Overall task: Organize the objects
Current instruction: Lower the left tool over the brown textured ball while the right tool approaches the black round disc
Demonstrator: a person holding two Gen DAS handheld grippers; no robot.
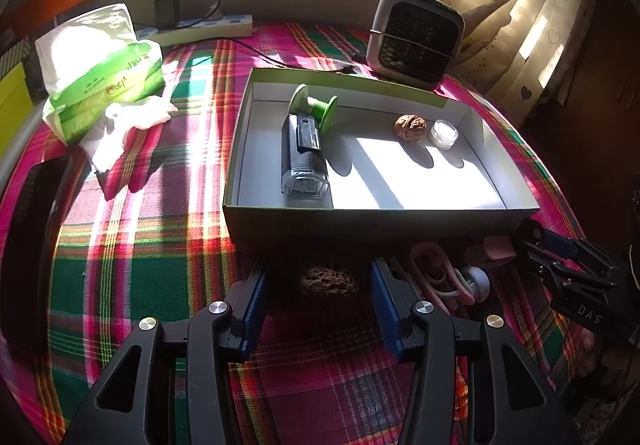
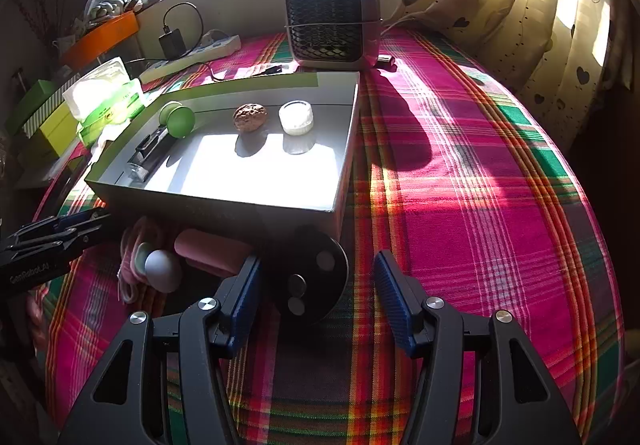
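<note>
My left fingers [image 1: 318, 299] stand open around a walnut [image 1: 329, 282] on the plaid surface [image 1: 160, 265], just before the box [image 1: 376, 223]. It looks light, hard and bumpy, so I'd pinch its widest middle. My right fingers [image 2: 318, 295] stand open beside a black disc [image 2: 310, 277].

Left tongs [image 1: 318, 297]: black plastic arms with triangular cutouts, silver round screws, ribbed blue pads. Right tongs [image 2: 316, 291]: same build. White lettering on each body seen from the other camera.
</note>
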